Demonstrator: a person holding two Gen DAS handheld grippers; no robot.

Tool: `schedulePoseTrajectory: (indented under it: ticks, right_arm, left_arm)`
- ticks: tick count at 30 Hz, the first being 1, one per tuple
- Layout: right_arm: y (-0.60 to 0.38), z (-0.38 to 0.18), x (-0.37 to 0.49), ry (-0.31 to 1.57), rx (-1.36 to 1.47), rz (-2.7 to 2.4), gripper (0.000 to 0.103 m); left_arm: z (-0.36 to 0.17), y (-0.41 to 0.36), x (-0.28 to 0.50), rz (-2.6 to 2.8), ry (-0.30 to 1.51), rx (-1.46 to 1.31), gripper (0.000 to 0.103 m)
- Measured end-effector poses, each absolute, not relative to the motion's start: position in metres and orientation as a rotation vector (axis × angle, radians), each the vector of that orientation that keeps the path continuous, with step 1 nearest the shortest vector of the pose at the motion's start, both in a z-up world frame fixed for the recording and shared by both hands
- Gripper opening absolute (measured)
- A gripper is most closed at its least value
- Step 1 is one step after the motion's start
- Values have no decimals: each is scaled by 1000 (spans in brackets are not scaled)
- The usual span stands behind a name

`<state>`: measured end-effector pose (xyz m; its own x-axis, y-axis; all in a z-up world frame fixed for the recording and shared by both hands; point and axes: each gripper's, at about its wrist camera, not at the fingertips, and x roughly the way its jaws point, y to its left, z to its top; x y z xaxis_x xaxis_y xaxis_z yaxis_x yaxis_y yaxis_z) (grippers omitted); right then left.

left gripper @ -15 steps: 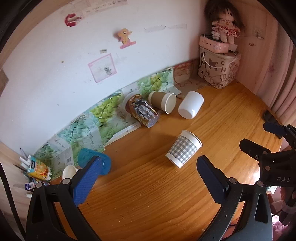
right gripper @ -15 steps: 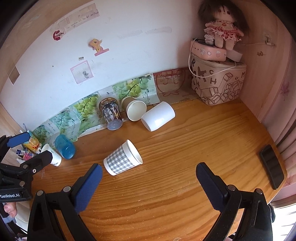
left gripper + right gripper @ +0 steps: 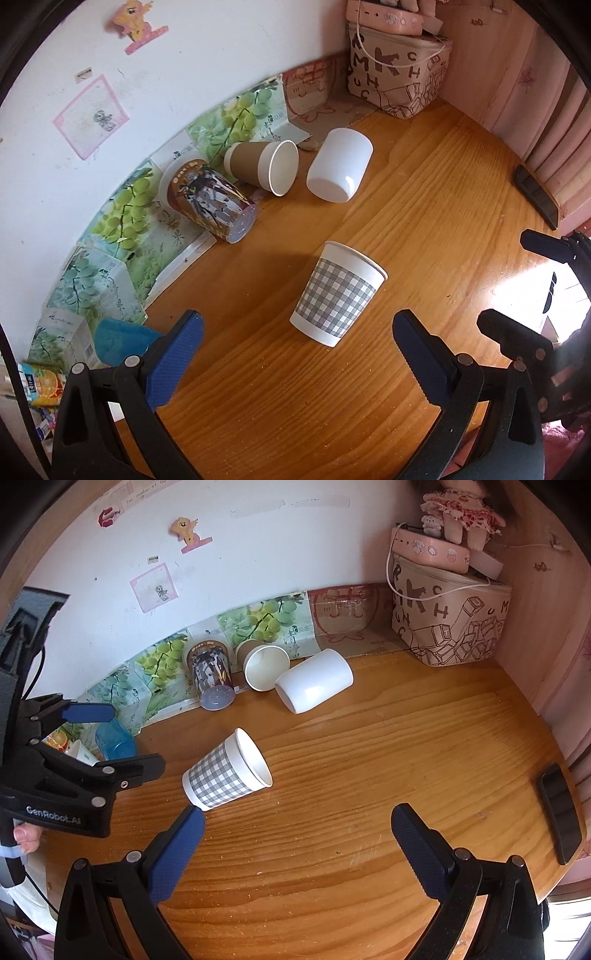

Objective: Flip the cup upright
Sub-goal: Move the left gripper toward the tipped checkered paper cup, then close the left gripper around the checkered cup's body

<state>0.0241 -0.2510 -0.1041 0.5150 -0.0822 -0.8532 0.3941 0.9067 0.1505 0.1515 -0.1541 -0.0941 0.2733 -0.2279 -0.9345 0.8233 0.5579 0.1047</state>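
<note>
1. We are holding the left gripper (image 3: 297, 334) spread wide, gripping nothing, its blue pads flanking the base end of the checked cup (image 3: 338, 293) without touching.
2. We are seeing the checked cup lying on its side on the wooden table (image 3: 369, 775), mouth facing away from us.
3. We are keeping the right gripper (image 3: 295, 829) wide open and empty, just beside the cup's base.
4. A brown cup (image 3: 264, 664), a white mug (image 3: 314, 685) and a printed tumbler (image 3: 210, 675) are lying tipped near the wall.

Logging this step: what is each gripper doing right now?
Left gripper: open, empty, near the checked cup.
Right gripper: open, empty.
</note>
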Motion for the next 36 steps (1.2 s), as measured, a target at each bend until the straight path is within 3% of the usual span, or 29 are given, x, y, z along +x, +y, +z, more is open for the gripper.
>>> schedulePoseTrajectory:
  ticks: [19,25,30,32,36]
  right_arm:
    - [-246,-142,25,1108,316,-268,101]
    - [-247,-150,26,1130,329,-268,101]
    - [-249,-153,27,1141,301,-266,101]
    - [-249,-153,28,1143,292,-259,101]
    - [-249,-154,30,1149,288,-240,101]
  left_arm:
    - [-180,-201,175,-808,1314,786,102]
    - [-192,-206,176,-806,1355,790,96]
    - [-201,-212,174,-801,1401,773,85]
    - [-203,-212,174,-795,1409,767,76]
    - [-206,-211,178,-777,1425,734,74]
